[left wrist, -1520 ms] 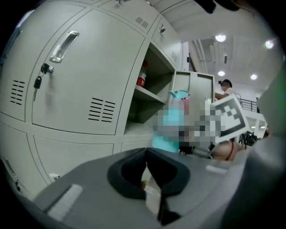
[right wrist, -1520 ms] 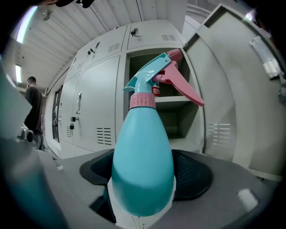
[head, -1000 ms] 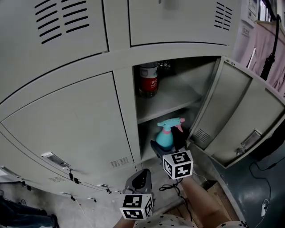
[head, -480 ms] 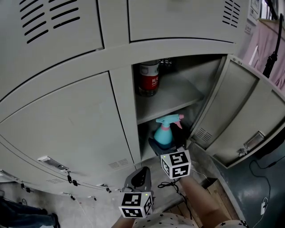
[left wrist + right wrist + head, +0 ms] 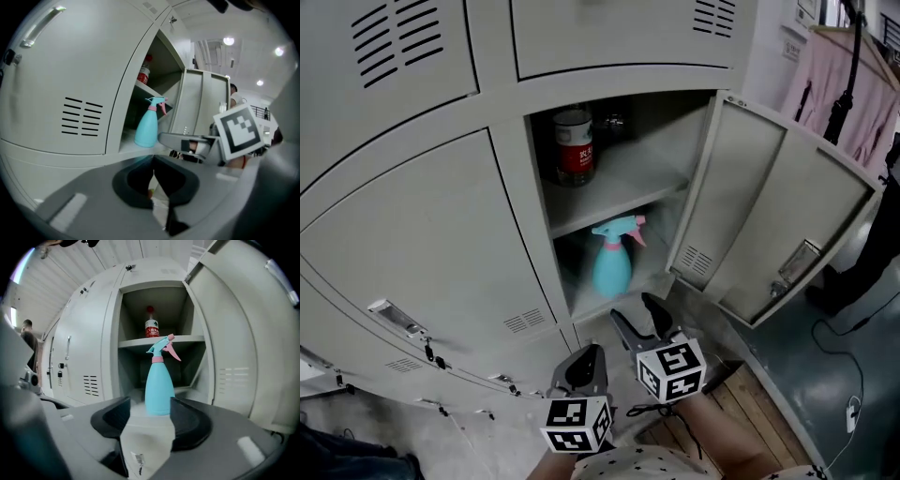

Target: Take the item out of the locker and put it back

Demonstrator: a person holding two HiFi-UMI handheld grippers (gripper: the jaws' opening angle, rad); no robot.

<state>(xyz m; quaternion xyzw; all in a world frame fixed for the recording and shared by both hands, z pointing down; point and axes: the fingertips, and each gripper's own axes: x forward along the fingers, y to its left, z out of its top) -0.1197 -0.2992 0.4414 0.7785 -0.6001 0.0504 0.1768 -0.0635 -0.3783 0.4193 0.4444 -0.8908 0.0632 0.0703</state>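
A light-blue spray bottle [image 5: 611, 260] with a pink trigger stands upright on the lower shelf of the open locker [image 5: 623, 183]. It shows in the right gripper view as the bottle [image 5: 158, 380] and in the left gripper view as the bottle [image 5: 147, 124]. My right gripper [image 5: 640, 319] hovers in front of the locker, a little short of the bottle and clear of it. Its jaws are closing with nothing between the pads [image 5: 150, 405]. My left gripper [image 5: 586, 364] hangs lower and to the left, with its jaws together and empty [image 5: 153, 161].
A red can [image 5: 573, 147] stands on the upper shelf. The locker door [image 5: 769, 220] swings open to the right. Closed locker doors [image 5: 422, 234] fill the left. Pink clothing [image 5: 839, 89] hangs at far right; a cable [image 5: 853, 375] lies on the floor.
My right gripper was around the spray bottle inside the locker; it has drawn back out, and the bottle now stands alone on the lower shelf. The left gripper barely moved.
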